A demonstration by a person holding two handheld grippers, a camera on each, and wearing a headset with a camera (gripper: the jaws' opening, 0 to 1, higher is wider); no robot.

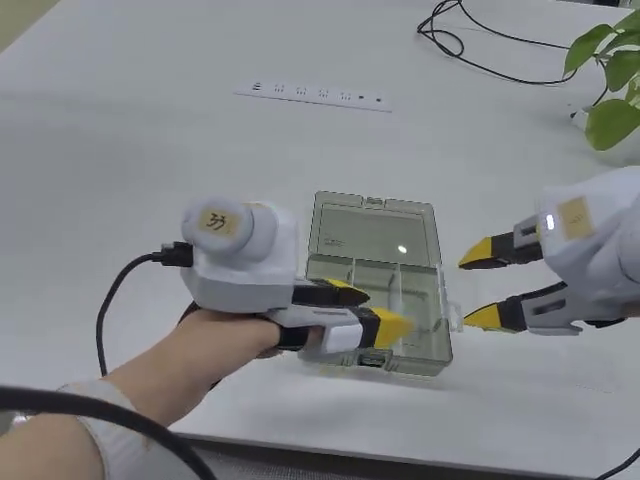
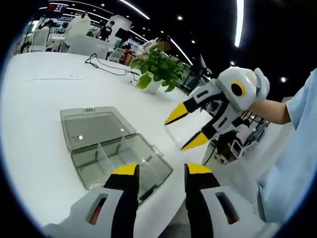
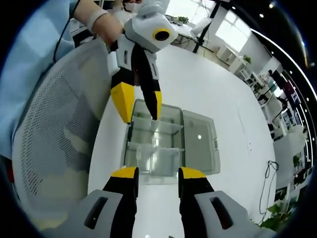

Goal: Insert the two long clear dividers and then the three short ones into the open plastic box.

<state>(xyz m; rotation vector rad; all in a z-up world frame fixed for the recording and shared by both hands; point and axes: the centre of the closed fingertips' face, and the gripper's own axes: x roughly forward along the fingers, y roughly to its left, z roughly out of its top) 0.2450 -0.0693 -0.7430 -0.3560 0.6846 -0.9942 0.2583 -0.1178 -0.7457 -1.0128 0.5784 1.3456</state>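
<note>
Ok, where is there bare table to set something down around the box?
Widest: the table between the box and the power strip. Also the stretch left of the box. Crowded: the box's near edge under the left gripper, its right side by the right gripper, the far right corner with cable and plant.

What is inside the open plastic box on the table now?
Clear dividers stand inside the plastic box, splitting it into compartments; nothing loose shows in them. In the head view the left gripper covers the box's near-left part, so I cannot count the dividers.
</note>
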